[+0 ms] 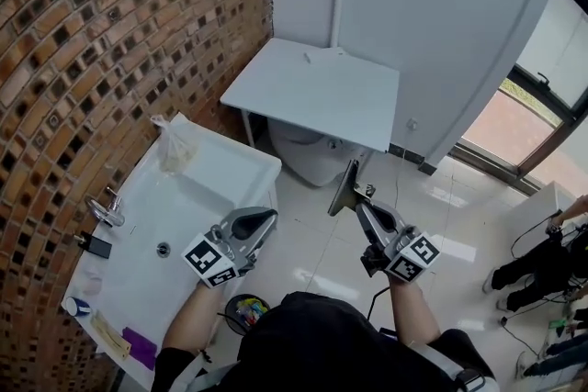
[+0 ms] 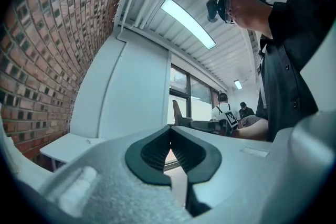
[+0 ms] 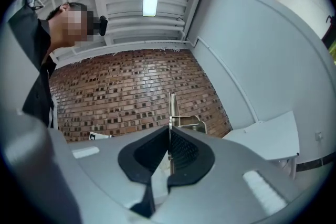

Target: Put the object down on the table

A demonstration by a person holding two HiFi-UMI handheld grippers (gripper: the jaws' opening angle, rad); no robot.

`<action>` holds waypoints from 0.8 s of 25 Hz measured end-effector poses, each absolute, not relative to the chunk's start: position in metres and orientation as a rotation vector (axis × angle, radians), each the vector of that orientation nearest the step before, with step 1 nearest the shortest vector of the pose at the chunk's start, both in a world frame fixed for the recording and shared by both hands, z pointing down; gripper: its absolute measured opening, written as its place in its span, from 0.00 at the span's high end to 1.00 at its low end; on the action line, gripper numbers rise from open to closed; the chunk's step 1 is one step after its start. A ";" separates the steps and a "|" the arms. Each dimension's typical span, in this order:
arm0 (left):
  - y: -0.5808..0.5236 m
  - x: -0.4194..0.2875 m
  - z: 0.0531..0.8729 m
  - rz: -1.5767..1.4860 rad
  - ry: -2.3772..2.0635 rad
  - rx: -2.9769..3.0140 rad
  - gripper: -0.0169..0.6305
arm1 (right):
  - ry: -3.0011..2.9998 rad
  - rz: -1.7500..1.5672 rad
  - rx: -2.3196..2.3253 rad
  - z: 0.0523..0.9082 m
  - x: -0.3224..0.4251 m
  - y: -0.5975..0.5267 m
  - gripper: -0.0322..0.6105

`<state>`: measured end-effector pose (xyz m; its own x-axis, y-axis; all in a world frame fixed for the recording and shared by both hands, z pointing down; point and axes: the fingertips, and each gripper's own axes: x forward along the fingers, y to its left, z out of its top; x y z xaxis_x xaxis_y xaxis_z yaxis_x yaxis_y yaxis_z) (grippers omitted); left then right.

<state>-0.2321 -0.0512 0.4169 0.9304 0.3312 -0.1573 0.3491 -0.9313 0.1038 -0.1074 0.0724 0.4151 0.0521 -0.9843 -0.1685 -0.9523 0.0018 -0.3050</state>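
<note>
My right gripper [image 1: 361,205] is shut on a flat dark metal tool [image 1: 346,188] that sticks up from its jaws, above the floor in front of the white table [image 1: 312,92]. Seen from the right gripper view, the tool is a thin metal blade [image 3: 171,108] with a small bracket [image 3: 188,122], pinched edge-on between the pads of the right gripper [image 3: 169,136]. My left gripper [image 1: 266,220] hangs by the corner of the sink, jaws closed together with nothing between them. In its own view the left gripper [image 2: 169,139] points at the white wall and the table [image 2: 68,145].
A white sink [image 1: 216,174] with a tap [image 1: 106,211] and a plastic bag [image 1: 175,142] runs along the brick wall at left. A white toilet [image 1: 308,151] sits under the table. A small bin [image 1: 246,309] stands by my feet. Another person [image 1: 537,271] stands at far right.
</note>
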 end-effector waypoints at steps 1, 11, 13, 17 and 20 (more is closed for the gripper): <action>-0.053 -0.232 0.418 -0.208 0.532 2.951 0.98 | 1.930 -0.133 -2.011 0.415 -0.107 0.075 0.94; -0.051 -0.216 0.426 -0.135 0.646 2.941 0.98 | 1.805 -0.139 -2.130 0.430 -0.093 0.109 0.94; -0.048 -0.206 0.425 -0.140 0.657 2.944 0.98 | 1.792 -0.133 -2.130 0.429 -0.083 0.113 0.94; -0.039 -0.178 0.425 -0.143 0.669 2.930 0.98 | 1.792 -0.121 -2.133 0.427 -0.060 0.118 0.94; -0.027 -0.150 0.422 -0.147 0.686 2.915 0.98 | 1.803 -0.095 -2.131 0.419 -0.040 0.127 0.94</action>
